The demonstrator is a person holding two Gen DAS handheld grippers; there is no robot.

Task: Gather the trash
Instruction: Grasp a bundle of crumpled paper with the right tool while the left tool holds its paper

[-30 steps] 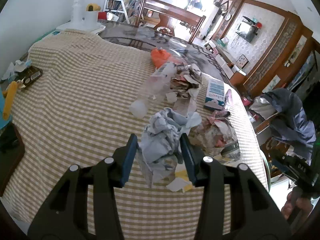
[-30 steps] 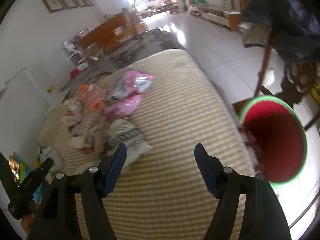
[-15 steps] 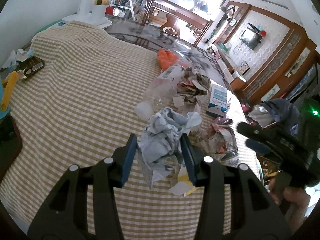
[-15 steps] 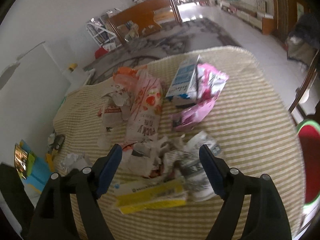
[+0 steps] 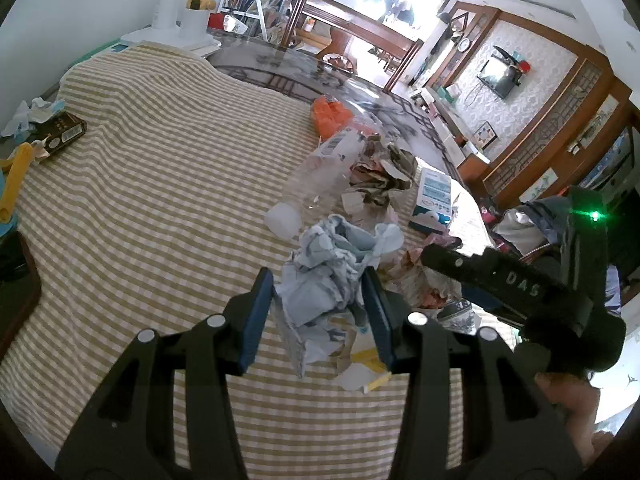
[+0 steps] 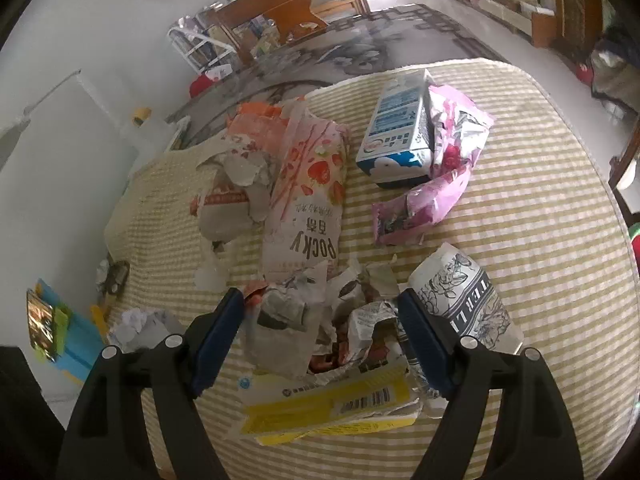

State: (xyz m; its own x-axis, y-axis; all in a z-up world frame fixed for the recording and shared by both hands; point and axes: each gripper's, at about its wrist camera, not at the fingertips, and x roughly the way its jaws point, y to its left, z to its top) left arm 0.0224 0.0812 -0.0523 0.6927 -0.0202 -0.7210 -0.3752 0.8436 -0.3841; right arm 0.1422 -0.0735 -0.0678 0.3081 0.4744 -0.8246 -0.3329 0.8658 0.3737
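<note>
- Left wrist view: the left gripper (image 5: pixel 318 312), angled down at the checked tablecloth (image 5: pixel 160 184), is unchanged from a second ago — its jaws part-closed on a crumpled pale-blue paper wad (image 5: pixel 328 276), apparently pinched, though contact on the left pad is hard to see. New here: the right gripper (image 5: pixel 500 280) has swung in from the right edge, just beside the wad.
- Right wrist view: the red bin has left the frame; the right gripper (image 6: pixel 320 332) now tilts steeply over the litter pile, jaws closing around torn wrappers (image 6: pixel 316 320) above a yellow carton (image 6: pixel 328 404) — not yet gripping. So a second pickup is beginning.
</note>
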